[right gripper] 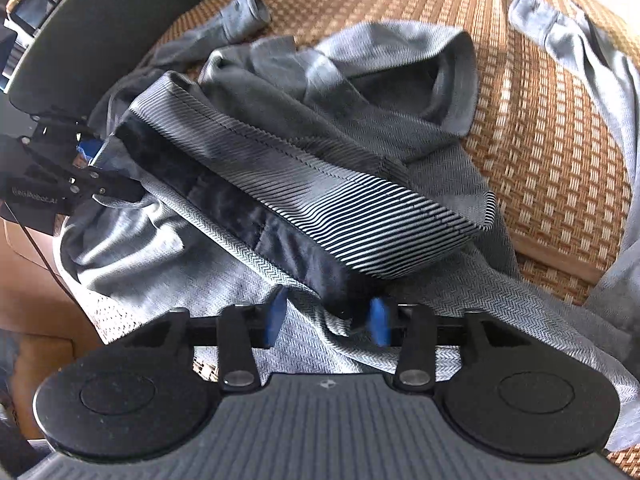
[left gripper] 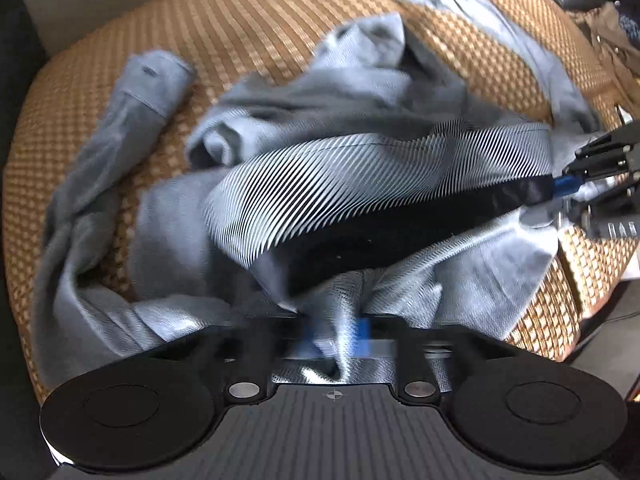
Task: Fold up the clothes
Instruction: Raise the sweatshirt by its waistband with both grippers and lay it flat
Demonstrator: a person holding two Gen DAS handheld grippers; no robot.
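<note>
A grey hooded sweatshirt (left gripper: 360, 92) lies crumpled on a woven rattan mat (left gripper: 248, 20), its ribbed hem band (left gripper: 344, 184) stretched taut between both claws. The left gripper (left gripper: 336, 330) is pressed together, pinching a bunch of hem cloth. The right gripper (right gripper: 326, 316) pinches the other end of the hem, its blue pads (right gripper: 380, 320) apart by the cloth's thickness. One sleeve (left gripper: 132, 104) trails to the left, the other (left gripper: 480, 12) toward the mat's far right edge. Bare mat lies open beyond the hood (right gripper: 424, 64)
</note>
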